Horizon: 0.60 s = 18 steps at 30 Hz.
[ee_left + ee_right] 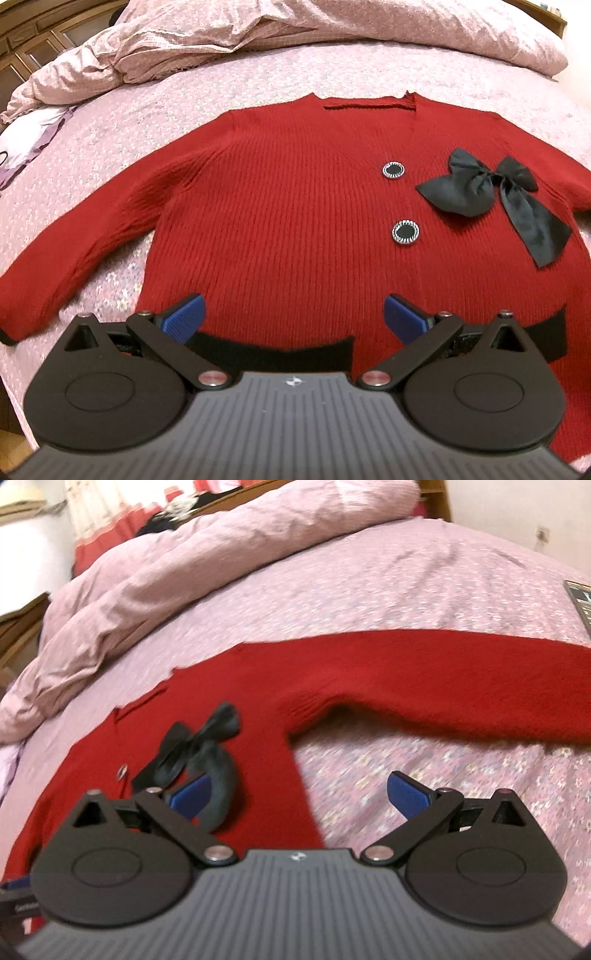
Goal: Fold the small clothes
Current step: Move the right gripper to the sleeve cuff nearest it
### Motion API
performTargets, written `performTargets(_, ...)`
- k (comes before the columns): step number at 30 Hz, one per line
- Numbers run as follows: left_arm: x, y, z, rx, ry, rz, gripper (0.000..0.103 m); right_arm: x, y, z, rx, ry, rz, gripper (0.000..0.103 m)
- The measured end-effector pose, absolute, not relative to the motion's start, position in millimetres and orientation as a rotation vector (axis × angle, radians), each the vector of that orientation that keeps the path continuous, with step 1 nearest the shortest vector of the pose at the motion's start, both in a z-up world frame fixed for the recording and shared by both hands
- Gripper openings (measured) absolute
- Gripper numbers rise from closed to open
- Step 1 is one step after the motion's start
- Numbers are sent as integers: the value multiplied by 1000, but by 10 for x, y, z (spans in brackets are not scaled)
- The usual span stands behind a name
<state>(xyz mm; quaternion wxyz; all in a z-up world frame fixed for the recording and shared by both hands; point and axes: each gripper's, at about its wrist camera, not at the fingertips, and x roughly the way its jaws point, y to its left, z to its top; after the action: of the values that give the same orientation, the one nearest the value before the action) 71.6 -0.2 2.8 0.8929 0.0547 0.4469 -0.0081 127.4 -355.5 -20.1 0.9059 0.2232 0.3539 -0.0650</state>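
Soft even indoor light, faint shadows; right wrist view motion-blurred; strong fisheye bending at edges.

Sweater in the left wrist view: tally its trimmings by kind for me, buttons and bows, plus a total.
Buttons: 2, upper and lower
Bows: 1, black
Total: 3, all on the red sweater
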Motion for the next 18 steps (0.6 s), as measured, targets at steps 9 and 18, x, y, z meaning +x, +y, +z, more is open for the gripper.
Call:
performTargets(9,837,-5,25,85,940,-14,103,1585,-3954,-475,636,711,-307,103)
performTargets(18,934,50,-14,69,953,15,103,1674,-4236,-591,711,646,-371,103)
